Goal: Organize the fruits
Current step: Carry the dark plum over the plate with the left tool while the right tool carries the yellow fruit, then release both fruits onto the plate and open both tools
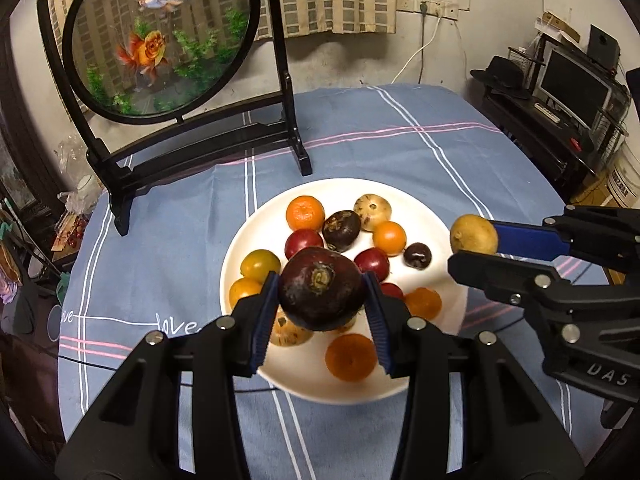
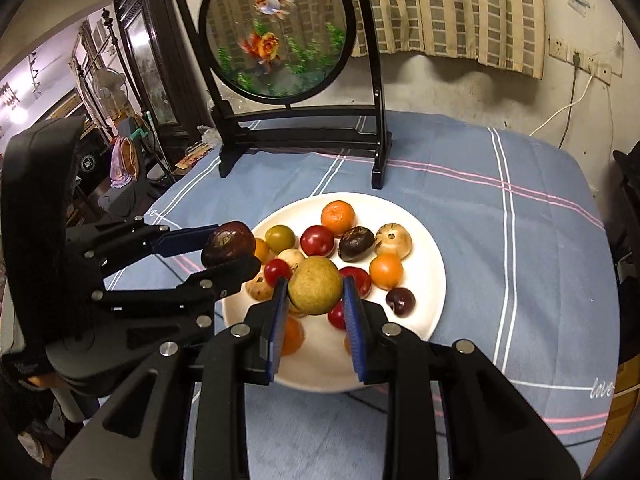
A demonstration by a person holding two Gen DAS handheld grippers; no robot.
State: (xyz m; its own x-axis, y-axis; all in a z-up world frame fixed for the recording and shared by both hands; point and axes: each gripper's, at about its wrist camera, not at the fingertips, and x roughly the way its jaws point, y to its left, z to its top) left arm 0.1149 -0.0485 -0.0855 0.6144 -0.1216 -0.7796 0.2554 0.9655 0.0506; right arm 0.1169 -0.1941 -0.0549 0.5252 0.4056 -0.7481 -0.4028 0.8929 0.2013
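A white plate [image 1: 256,224] [image 2: 432,256] on the blue checked tablecloth holds several fruits: orange tangerines, red plums, dark purple fruits and pale speckled ones. My left gripper [image 1: 322,286] [image 2: 230,246] is shut on a large dark purple fruit [image 1: 320,288] [image 2: 228,242], held above the plate's near side. My right gripper [image 2: 315,290] [image 1: 474,240] is shut on a yellow-green round fruit [image 2: 315,285] [image 1: 473,235], also lifted over the plate. In the left wrist view the right gripper comes in from the right edge; in the right wrist view the left gripper enters from the left.
A black-framed round goldfish screen [image 1: 160,36] [image 2: 280,32] stands at the back of the table. The tablecloth [image 1: 400,144] [image 2: 500,200] shows bare to the right of the plate. A desk with a monitor [image 1: 572,84] is far right; cluttered furniture sits left.
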